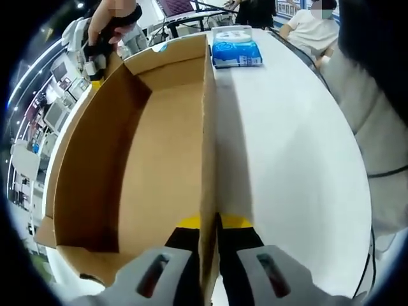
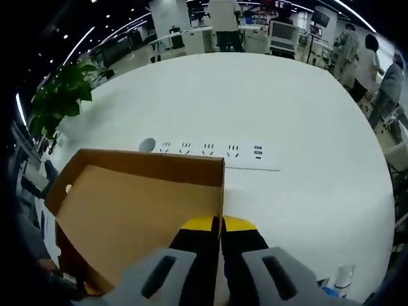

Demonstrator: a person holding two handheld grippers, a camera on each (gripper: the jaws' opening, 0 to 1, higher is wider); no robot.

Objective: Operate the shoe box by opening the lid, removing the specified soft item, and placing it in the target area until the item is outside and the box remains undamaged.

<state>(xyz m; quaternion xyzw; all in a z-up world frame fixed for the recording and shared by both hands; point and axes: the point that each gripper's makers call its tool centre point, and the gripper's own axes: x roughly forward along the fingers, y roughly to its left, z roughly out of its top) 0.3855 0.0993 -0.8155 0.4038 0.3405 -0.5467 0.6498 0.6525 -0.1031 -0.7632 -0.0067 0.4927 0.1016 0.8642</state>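
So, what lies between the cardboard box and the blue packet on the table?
In the left gripper view, only bare white table lies between the box and the blue packet; nothing else stands there.

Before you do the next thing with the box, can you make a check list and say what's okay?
1. Left gripper clamped on the box wall: ok, jaws pinch the cardboard edge.
2. Right gripper clamped on the box: ok, jaws closed on its edge.
3. Box open: ok, the bare brown inside shows.
4. Soft item out: cannot tell; a blue packet lies on the white table beyond the box, but whether it is the item is unclear.
5. Box undamaged: ok where visible, walls look straight.
6. Power strip near box: ok, apart from it.
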